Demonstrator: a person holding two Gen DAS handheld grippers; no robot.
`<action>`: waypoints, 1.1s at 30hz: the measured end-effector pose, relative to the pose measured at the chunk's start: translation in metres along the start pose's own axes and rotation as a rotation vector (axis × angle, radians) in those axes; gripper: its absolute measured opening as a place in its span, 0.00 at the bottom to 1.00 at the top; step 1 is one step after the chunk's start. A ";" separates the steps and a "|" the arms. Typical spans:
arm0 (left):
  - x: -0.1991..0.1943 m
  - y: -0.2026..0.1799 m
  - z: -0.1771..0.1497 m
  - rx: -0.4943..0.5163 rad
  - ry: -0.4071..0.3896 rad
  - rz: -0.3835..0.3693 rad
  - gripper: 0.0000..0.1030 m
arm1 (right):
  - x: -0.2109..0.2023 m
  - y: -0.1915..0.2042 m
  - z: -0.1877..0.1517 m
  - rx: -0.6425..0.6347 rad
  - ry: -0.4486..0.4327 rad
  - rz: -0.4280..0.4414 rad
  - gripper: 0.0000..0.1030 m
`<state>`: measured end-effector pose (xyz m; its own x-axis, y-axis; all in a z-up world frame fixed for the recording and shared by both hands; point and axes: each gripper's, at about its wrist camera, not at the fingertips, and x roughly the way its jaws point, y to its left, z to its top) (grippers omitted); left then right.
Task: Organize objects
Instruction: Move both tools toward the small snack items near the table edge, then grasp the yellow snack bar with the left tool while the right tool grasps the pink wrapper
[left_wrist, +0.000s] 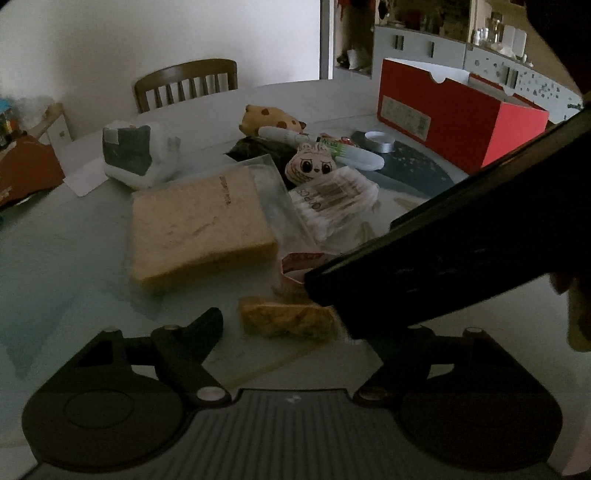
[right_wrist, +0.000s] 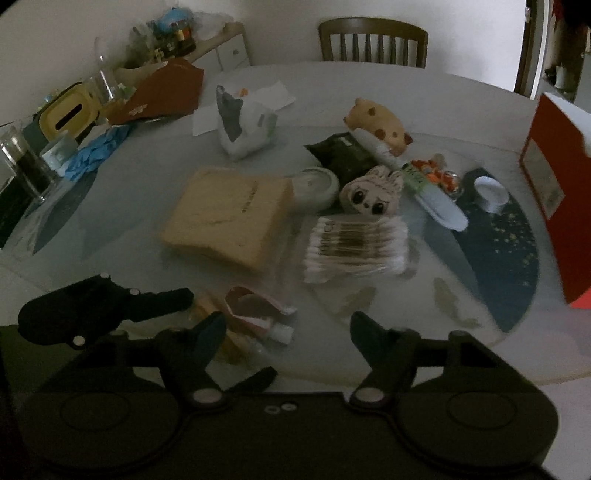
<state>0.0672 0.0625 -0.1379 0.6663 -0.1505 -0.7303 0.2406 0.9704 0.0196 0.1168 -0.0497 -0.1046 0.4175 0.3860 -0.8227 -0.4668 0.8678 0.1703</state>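
Note:
A yellow-brown snack packet (left_wrist: 284, 319) lies on the glass table between the fingers of my left gripper (left_wrist: 291, 325). Its left finger (left_wrist: 210, 321) stands clear of the packet, and the right gripper's black body (left_wrist: 443, 258) hides the other finger. Just beyond lies a red-and-white tube (left_wrist: 299, 264). In the right wrist view that tube (right_wrist: 258, 314) sits between the open fingers of my right gripper (right_wrist: 288, 330), close to the left finger and far from the right one. Behind them lie a beige sponge pack (right_wrist: 225, 218) and a cotton swab pack (right_wrist: 354, 243).
A red box (left_wrist: 454, 122) stands open at the back right. Plush toys (left_wrist: 314, 166), a dark pouch (right_wrist: 343, 155), a tape roll (right_wrist: 489, 192) and a white wipes pack (left_wrist: 136, 155) crowd the middle. Glasses, a tissue box (right_wrist: 66, 114) and blue gloves (right_wrist: 99, 151) sit far left.

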 end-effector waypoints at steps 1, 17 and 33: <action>0.000 0.000 0.000 0.000 -0.001 -0.005 0.79 | 0.003 0.001 0.001 -0.003 0.006 0.002 0.70; -0.002 0.012 0.002 0.021 -0.007 -0.041 0.59 | 0.014 0.002 0.015 0.052 0.030 0.100 0.40; -0.005 0.019 0.007 -0.016 0.002 -0.065 0.50 | -0.018 -0.020 0.015 0.084 -0.022 0.085 0.37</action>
<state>0.0736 0.0799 -0.1289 0.6485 -0.2132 -0.7307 0.2719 0.9615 -0.0392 0.1300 -0.0693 -0.0849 0.3968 0.4655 -0.7912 -0.4349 0.8544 0.2845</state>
